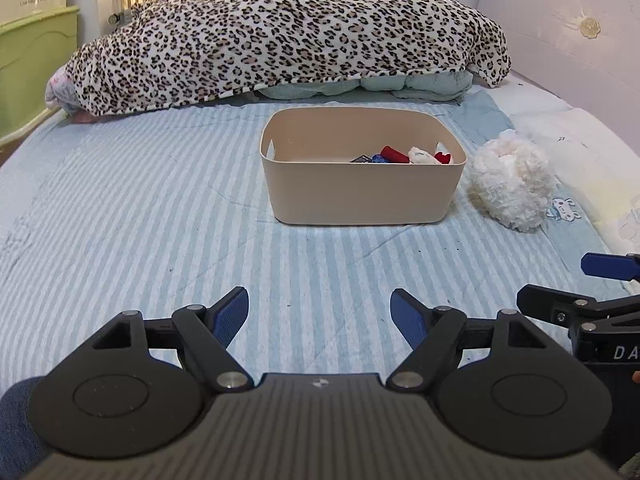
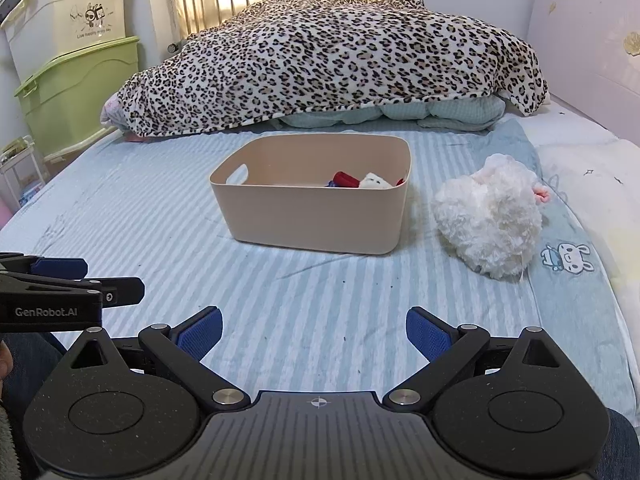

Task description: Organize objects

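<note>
A beige plastic bin stands on the striped blue bed sheet. It holds small red, white and blue items. A fluffy white plush toy lies on the sheet just right of the bin. My left gripper is open and empty, low over the sheet in front of the bin. My right gripper is open and empty, also in front of the bin. Each gripper shows at the edge of the other's view, the right one and the left one.
A leopard-print blanket is heaped over bedding behind the bin. A pale headboard runs along the right. Green and cream storage boxes stand beside the bed at the left. A white pillow area lies at the right.
</note>
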